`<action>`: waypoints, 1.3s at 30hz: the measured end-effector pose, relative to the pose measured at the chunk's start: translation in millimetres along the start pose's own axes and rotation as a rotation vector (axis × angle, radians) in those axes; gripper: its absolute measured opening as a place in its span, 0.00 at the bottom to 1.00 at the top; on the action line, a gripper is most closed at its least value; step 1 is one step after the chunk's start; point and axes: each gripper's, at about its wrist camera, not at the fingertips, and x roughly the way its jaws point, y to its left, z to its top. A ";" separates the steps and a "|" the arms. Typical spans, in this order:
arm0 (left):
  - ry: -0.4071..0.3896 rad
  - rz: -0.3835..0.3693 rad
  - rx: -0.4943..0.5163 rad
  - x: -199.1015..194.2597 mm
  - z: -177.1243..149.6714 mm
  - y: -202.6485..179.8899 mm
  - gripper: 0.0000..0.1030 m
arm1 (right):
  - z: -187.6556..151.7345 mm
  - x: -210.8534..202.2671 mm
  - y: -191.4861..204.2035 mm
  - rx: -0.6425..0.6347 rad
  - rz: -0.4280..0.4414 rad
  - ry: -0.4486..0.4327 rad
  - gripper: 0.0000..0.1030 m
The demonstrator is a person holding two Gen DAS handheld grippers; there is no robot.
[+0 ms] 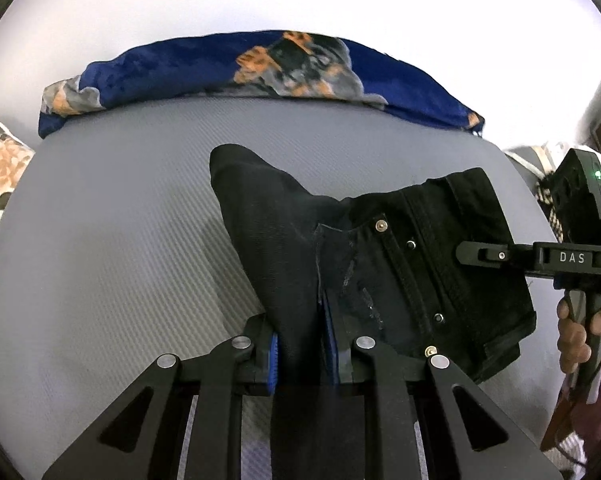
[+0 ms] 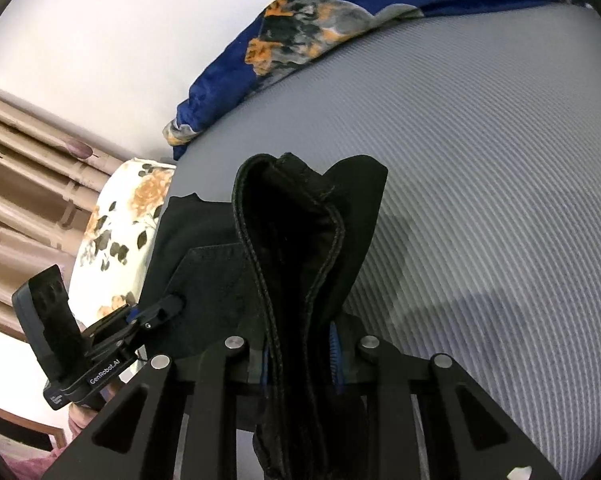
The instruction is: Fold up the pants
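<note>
Above the grey mattress (image 1: 112, 216), the left gripper (image 1: 300, 354) is clenched on a bunched fold of the black pants (image 1: 380, 248), their riveted waistband hanging rightward. In the right wrist view, the right gripper (image 2: 300, 354) clamps the stitched waistband edge.

Left hand-held gripper (image 1: 300, 354): angled downward, blue pads pinched tight on a fold of the black pants (image 1: 380, 264).
Right hand-held gripper (image 2: 300, 354): angled downward, pads clamped on a bunched seam.
Right hand (image 1: 576, 332): fingers wrapped round the right handle.
</note>
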 end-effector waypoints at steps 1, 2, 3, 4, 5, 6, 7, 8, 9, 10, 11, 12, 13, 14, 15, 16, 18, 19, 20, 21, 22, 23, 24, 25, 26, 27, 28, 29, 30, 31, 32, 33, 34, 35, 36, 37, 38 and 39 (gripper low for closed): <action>-0.005 0.002 -0.001 1.0 4.4 2.5 0.18 | 4.7 1.8 1.9 -0.003 0.003 -0.002 0.21; -0.011 0.005 -0.003 2.2 9.3 5.7 0.18 | 12.1 4.4 4.5 -0.009 0.005 -0.004 0.21; -0.015 0.008 -0.004 4.4 14.7 8.5 0.18 | 17.7 6.2 6.2 -0.013 0.007 -0.005 0.21; -0.019 0.012 -0.003 6.7 20.6 11.7 0.18 | 24.0 8.4 7.8 -0.014 0.010 -0.006 0.21; -0.024 0.014 -0.005 9.3 27.1 15.6 0.18 | 30.6 10.7 9.5 -0.018 0.013 -0.007 0.21; -0.029 0.014 -0.010 11.8 33.0 19.5 0.18 | 39.2 14.4 11.7 -0.024 0.013 -0.007 0.21; -0.033 0.016 -0.015 15.1 39.7 23.7 0.18 | 46.2 17.3 12.3 -0.026 0.015 -0.007 0.21; -0.037 0.017 -0.019 18.3 46.4 27.9 0.18 | 55.9 21.6 12.9 -0.026 0.018 -0.008 0.21; -0.043 0.019 -0.022 21.5 53.2 31.9 0.18 | 64.3 25.2 13.2 -0.025 0.021 -0.010 0.21; -0.046 0.021 -0.024 24.4 57.9 35.2 0.18 | 70.4 28.3 13.8 -0.025 0.024 -0.010 0.21; -0.048 0.022 -0.026 28.5 63.4 39.4 0.18 | 78.4 32.4 14.1 -0.027 0.024 -0.011 0.21; -0.050 0.022 -0.029 32.2 67.7 43.0 0.18 | 86.7 36.5 13.8 -0.029 0.024 -0.013 0.21; -0.051 0.022 -0.034 38.4 73.1 47.8 0.18 | 93.4 40.4 12.9 -0.025 0.025 -0.013 0.21; -0.049 0.024 -0.036 43.3 76.3 51.4 0.18 | 98.9 43.9 12.6 -0.026 0.022 -0.013 0.21; -0.044 0.025 -0.039 48.7 79.1 54.9 0.18 | 106.1 48.5 11.7 -0.030 0.013 -0.014 0.21; -0.037 0.026 -0.042 55.4 81.4 58.6 0.18 | 111.1 52.4 10.9 -0.029 0.007 -0.014 0.21; -0.018 0.033 -0.050 70.1 83.2 66.2 0.18 | 119.5 60.1 8.1 -0.035 -0.012 -0.011 0.21; -0.006 0.036 -0.053 76.7 82.7 69.6 0.18 | 122.8 64.9 5.7 -0.037 -0.028 -0.007 0.21; 0.004 0.050 -0.061 83.4 80.5 73.6 0.19 | 124.6 70.7 2.0 -0.037 -0.048 -0.002 0.21; 0.014 0.055 -0.071 89.3 77.7 78.3 0.20 | 125.3 75.1 -0.4 -0.035 -0.065 0.000 0.22; 0.024 0.047 -0.085 95.3 74.1 83.6 0.23 | 124.5 79.0 -5.2 -0.034 -0.100 -0.003 0.23; 0.034 0.041 -0.108 100.7 70.2 88.8 0.25 | 123.2 82.2 -9.9 -0.036 -0.122 -0.002 0.27; 0.045 0.041 -0.127 106.2 66.4 92.6 0.31 | 121.0 84.6 -14.1 -0.036 -0.130 -0.002 0.33; 0.049 0.045 -0.133 109.4 64.3 93.7 0.35 | 118.9 85.9 -17.5 -0.033 -0.141 -0.003 0.37; 0.046 0.056 -0.133 112.1 62.3 93.6 0.39 | 116.5 86.8 -20.1 -0.032 -0.163 -0.007 0.42; 0.038 0.068 -0.131 113.1 61.2 92.4 0.42 | 113.5 87.4 -21.3 -0.041 -0.187 -0.011 0.46; 0.031 0.075 -0.128 113.1 60.6 90.8 0.43 | 110.8 87.3 -21.6 -0.050 -0.203 -0.015 0.48; 0.029 0.090 -0.121 113.2 60.9 88.9 0.45 | 108.3 86.9 -21.6 -0.053 -0.218 -0.018 0.49; 0.030 0.111 -0.117 112.7 61.4 87.7 0.51 | 104.0 85.5 -21.0 -0.060 -0.233 -0.017 0.48; 0.032 0.141 -0.116 111.2 61.8 85.7 0.54 | 101.2 84.8 -20.0 -0.070 -0.246 -0.015 0.48; 0.031 0.149 -0.115 108.5 61.0 85.1 0.54 | 97.7 83.8 -19.2 -0.080 -0.264 -0.012 0.49; 0.031 0.162 -0.112 105.7 60.4 83.0 0.54 | 91.8 81.8 -17.0 -0.093 -0.284 -0.010 0.49; 0.028 0.192 -0.102 101.1 59.2 78.4 0.54 | 89.2 79.7 -15.4 -0.099 -0.296 -0.010 0.50; 0.023 0.215 -0.093 97.4 58.1 75.6 0.54 | 85.6 76.9 -12.7 -0.108 -0.314 -0.015 0.50; 0.016 0.240 -0.081 93.4 56.8 71.6 0.54 | 82.0 72.2 -8.2 -0.123 -0.336 -0.028 0.50; 0.007 0.259 -0.066 88.4 54.9 66.9 0.54 | 79.0 67.6 -4.0 -0.136 -0.351 -0.040 0.50; -0.004 0.272 -0.055 82.5 52.5 62.0 0.54 | 76.8 63.1 -0.4 -0.147 -0.366 -0.052 0.50; -0.011 0.278 -0.051 77.4 50.7 58.5 0.54 | 72.5 56.5 6.5 -0.166 -0.390 -0.076 0.50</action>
